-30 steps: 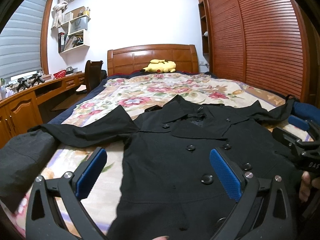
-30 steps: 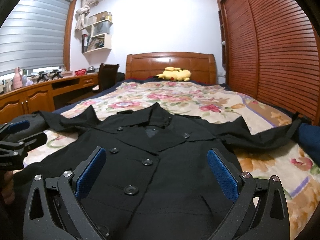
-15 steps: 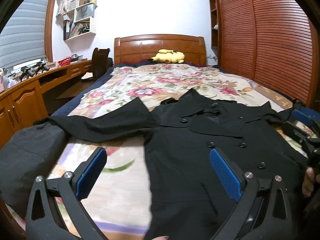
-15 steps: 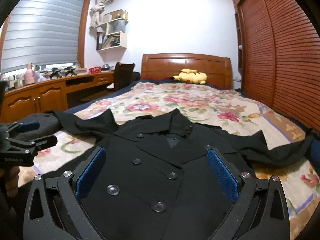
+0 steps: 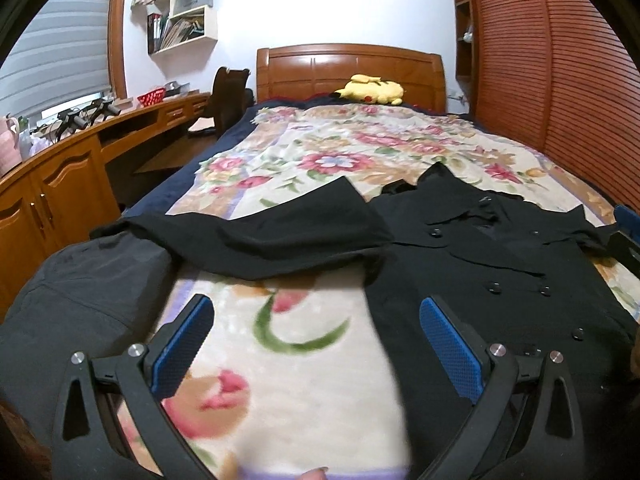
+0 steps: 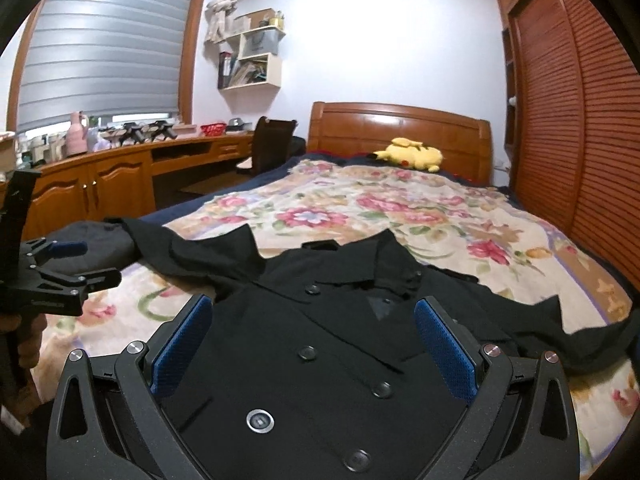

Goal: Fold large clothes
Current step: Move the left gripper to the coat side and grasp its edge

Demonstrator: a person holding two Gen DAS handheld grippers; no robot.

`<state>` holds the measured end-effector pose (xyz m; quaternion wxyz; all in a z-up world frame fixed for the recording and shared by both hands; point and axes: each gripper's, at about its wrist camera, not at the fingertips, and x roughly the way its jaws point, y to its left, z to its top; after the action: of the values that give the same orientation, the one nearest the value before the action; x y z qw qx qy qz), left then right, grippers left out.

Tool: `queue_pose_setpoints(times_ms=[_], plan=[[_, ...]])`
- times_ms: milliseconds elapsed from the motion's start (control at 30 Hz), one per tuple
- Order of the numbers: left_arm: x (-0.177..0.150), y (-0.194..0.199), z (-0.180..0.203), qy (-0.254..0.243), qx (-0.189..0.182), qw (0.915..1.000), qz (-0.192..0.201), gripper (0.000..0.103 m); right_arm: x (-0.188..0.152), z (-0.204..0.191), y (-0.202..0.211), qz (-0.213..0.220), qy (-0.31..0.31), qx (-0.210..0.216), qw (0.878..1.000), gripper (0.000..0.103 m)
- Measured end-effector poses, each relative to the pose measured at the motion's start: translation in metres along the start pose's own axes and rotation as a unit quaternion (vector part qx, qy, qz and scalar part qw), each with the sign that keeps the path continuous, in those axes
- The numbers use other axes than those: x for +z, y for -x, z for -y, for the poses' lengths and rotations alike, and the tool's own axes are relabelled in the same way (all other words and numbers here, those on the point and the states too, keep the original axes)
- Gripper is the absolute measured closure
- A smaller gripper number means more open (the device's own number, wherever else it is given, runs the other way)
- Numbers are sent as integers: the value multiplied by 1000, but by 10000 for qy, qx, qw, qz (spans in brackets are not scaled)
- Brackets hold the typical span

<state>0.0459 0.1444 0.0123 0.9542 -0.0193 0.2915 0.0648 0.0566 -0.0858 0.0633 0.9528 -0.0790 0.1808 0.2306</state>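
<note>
A black double-breasted coat [image 6: 320,344] lies face up and spread flat on the floral bedspread [image 6: 380,208], collar toward the headboard, both sleeves out sideways. In the left wrist view the coat's body [image 5: 492,280] is at the right and its left sleeve [image 5: 272,232] runs across the middle. My left gripper [image 5: 316,340] is open and empty, over bare bedspread [image 5: 304,344] beside the coat's left edge. My right gripper [image 6: 314,344] is open and empty, over the coat's chest. The left gripper also shows in the right wrist view [image 6: 68,268] at the far left.
A dark grey folded garment [image 5: 76,300] lies at the bed's left edge under the sleeve end. A yellow plush toy [image 6: 412,156] sits by the wooden headboard [image 6: 400,132]. A wooden desk [image 6: 112,176] and chair [image 6: 272,144] stand left; slatted wardrobe doors [image 6: 580,128] stand right.
My left gripper has moved left, off the coat's body to the bedspread beside it. My right gripper has moved forward toward the collar. Both stay open.
</note>
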Motion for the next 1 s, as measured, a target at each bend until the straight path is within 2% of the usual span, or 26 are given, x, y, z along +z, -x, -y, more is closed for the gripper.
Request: queue_pose_setpoints(times_ms=[233, 633, 1000], plan=[[4, -25, -27, 114, 47, 9996, -264, 0, 4, -10, -27, -154, -1, 245, 9996, 0], [18, -76, -75, 735, -113, 9945, -744, 2, -19, -4, -66, -605, -8, 488, 9970, 0], [31, -131, -103, 1144, -32, 9869, -1139, 19, -24, -1, -74, -796, -31, 629, 9948, 0]])
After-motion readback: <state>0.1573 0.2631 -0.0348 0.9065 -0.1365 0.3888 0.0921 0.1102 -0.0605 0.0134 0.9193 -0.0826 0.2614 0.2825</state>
